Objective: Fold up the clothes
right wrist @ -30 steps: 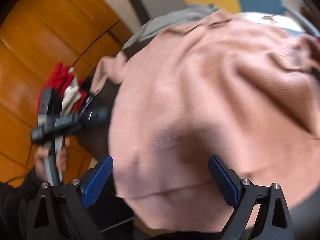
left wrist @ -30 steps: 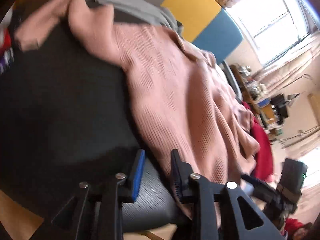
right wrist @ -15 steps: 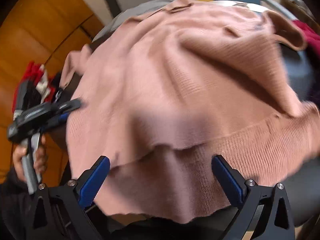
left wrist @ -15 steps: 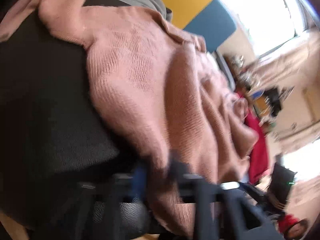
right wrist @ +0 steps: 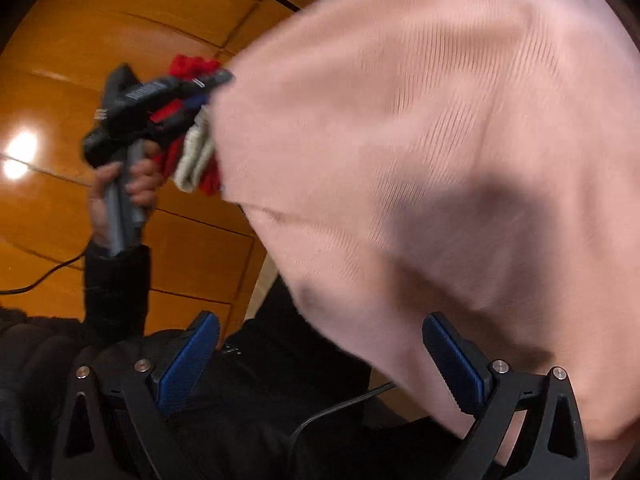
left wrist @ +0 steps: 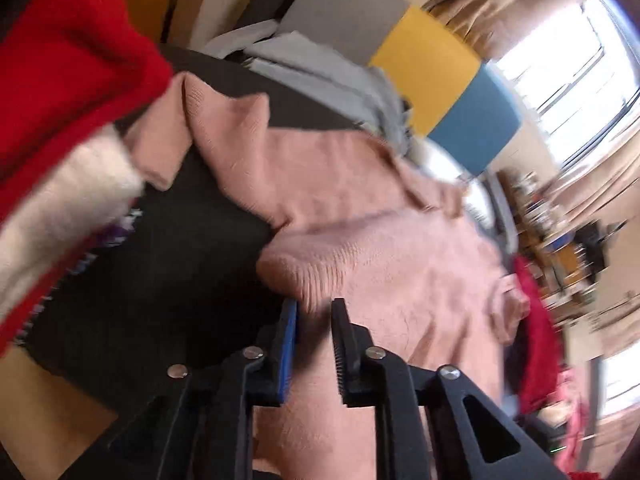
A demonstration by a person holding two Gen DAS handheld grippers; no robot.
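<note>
Left gripper (left wrist: 314,316) at lower centre of the left wrist view, fingers clamped on a fold of the pink knit sweater (left wrist: 360,216); they eased a little wider just now, cloth still between them. Sweater spreads from centre to right over a dark surface (left wrist: 140,280), one sleeve reaching upper left. Red and white garment (left wrist: 68,92) fills the upper left. Grey clothes (left wrist: 320,68) behind, top centre, before yellow and blue panels (left wrist: 452,92).

Right wrist view: right gripper (right wrist: 320,356) at bottom, fingers spread wide, released, nothing pinched; the sweater hangs lifted across the right and centre, blurred. A hand (right wrist: 120,188) at left centre holds the left gripper's handle, black sleeve (right wrist: 116,288) below, orange wood floor (right wrist: 100,20) behind.
</note>
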